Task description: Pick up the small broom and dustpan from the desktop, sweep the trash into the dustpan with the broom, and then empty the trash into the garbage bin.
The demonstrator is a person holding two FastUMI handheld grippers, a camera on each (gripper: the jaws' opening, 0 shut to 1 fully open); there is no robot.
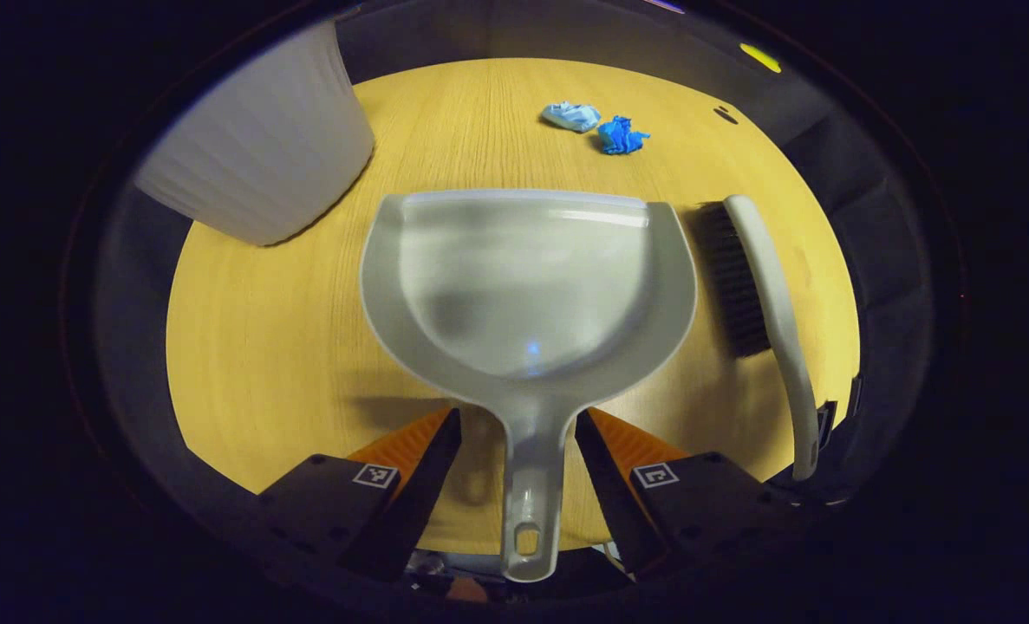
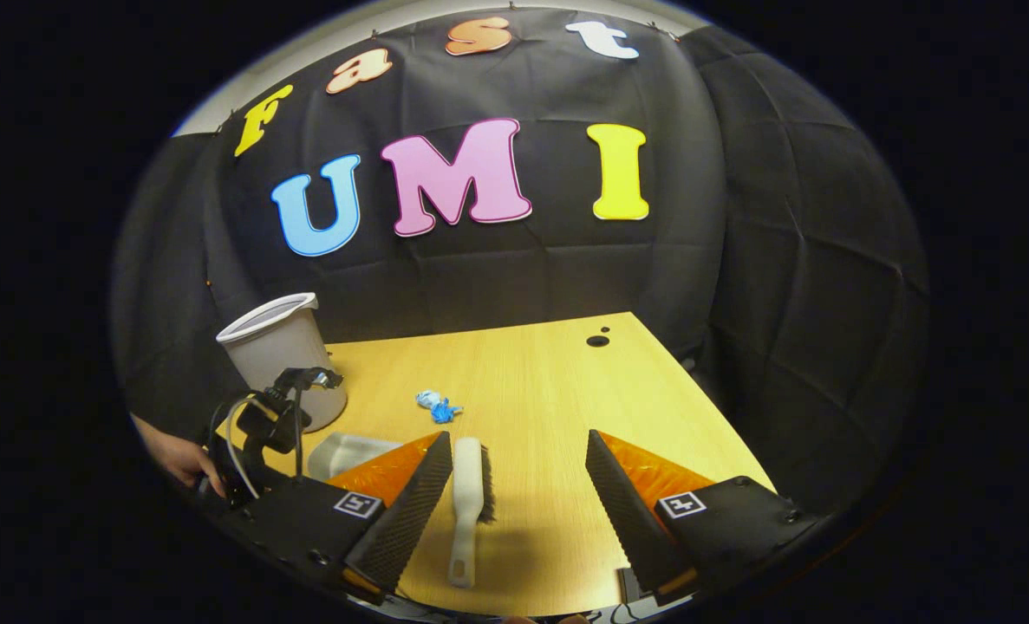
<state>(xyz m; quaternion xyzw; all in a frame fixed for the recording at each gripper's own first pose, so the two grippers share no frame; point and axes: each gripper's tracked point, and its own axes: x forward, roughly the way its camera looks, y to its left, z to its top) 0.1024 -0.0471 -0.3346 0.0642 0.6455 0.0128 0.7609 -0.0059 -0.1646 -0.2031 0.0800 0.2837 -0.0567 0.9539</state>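
Two grippers are wide apart in their jaws, and neither grasps anything yet. The left gripper (image 1: 518, 433) has its fingers on both sides of the dustpan (image 1: 527, 286) handle, w/ a gap on each side, so it is released, not clenched. The handle runs back between the fingers toward the camera; the pan part lies just ahead, flat on the wooden desktop (image 1: 271, 347), mouth pointing away. Just to the right of the pan lies the small broom (image 1: 761, 286), bristles facing the pan. Farther ahead and a bit right are two crumpled blue scraps of trash (image 1: 596, 126), close to each other. Far ahead on the left stands the white garbage bin (image 1: 263, 147).

The right gripper (image 2: 518, 481) hovers over the broom (image 2: 466, 503), which lies nearer its left finger than its right, handle end toward the camera. Beyond it is the trash (image 2: 438, 406), and farther left the bin (image 2: 284, 347). The left gripper's body and a hand (image 2: 176, 455) are at the left.

Step in hand, I judge: the pick-up, approx. at the start of the task. Next the left should close on the handle; the right must shift a bit left to centre the broom handle, then close.
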